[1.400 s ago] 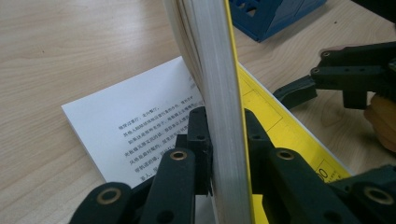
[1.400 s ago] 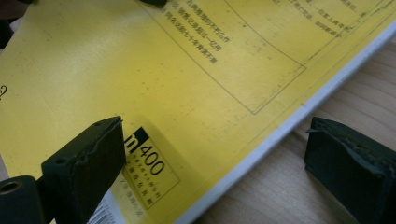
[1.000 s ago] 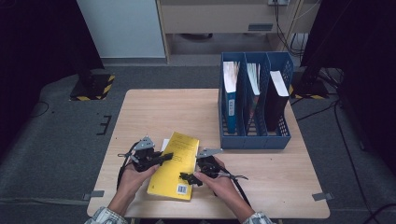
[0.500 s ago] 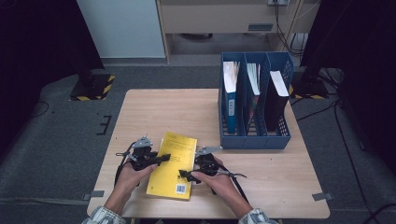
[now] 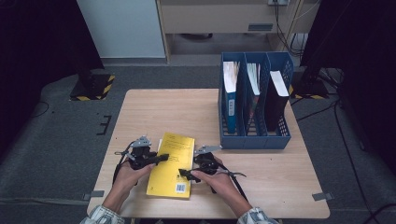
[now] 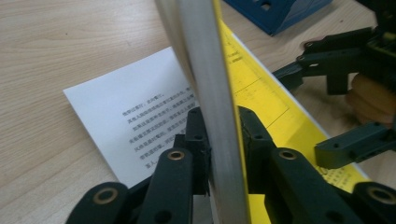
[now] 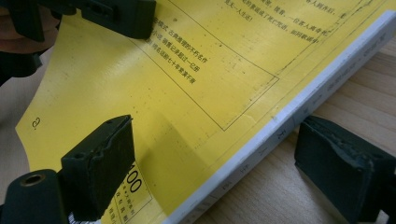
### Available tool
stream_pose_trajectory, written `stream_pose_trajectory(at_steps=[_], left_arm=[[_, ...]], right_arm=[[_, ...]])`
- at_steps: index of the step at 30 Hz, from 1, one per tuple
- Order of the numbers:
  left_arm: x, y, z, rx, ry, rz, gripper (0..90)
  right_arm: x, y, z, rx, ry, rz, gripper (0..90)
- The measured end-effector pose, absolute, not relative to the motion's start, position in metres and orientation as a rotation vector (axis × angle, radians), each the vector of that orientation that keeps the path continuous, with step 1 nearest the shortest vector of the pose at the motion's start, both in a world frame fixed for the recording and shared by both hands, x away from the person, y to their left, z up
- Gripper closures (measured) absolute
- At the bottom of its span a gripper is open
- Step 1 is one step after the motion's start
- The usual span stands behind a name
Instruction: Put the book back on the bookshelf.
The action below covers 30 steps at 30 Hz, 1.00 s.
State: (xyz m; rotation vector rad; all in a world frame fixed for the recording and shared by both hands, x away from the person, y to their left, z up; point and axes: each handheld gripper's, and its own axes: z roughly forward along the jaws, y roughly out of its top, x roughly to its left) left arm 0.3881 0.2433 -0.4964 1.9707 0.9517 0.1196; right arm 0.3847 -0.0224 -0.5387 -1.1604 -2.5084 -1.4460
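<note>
My left gripper (image 6: 219, 154) clamped on lifted yellow cover (image 6: 208, 70) of book (image 5: 172, 163); white page (image 6: 135, 112) exposed. My right gripper (image 7: 224, 163) spread wide, jaws straddling book's spine edge, not pressing. Book flat on table (image 5: 187, 112), near front edge, blue file rack (image 5: 254, 100) beyond.

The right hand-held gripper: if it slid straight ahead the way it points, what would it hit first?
Probably the yellow book. The right hand-held gripper has open jaws straddling its spine edge, one over the cover, one beside it above the table. Farther along is the left hand-held gripper; depth is hard to judge.
</note>
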Motion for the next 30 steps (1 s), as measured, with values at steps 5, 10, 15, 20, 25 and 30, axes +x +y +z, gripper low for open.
stream_pose_trajectory(at_steps=[5, 10, 15, 20, 25, 30], left_arm=[[0.385, 0.24, -0.492, 1.95, 0.907, 0.115, 79.5], [0.385, 0.239, -0.491, 1.94, 0.895, 0.109, 79.7], [0.391, 0.241, -0.499, 1.999, 0.917, 0.127, 72.0], [0.396, 0.241, -0.511, 2.055, 0.97, 0.096, 51.9], [0.399, 0.241, -0.519, 2.054, 1.004, 0.06, 46.0], [0.401, 0.244, -0.522, 2.05, 1.008, 0.042, 44.2]], right_arm=[[0.386, -0.022, -0.539, -1.135, -2.534, -1.441, 11.3], [0.39, -0.022, -0.54, -1.148, -2.481, -1.456, 10.0], [0.392, -0.02, -0.539, -1.155, -2.483, -1.448, 12.3], [0.393, -0.021, -0.539, -1.164, -2.476, -1.454, 15.0], [0.398, -0.021, -0.538, -1.19, -2.462, -1.439, 21.6], [0.404, -0.018, -0.536, -1.192, -2.47, -1.413, 23.4]])
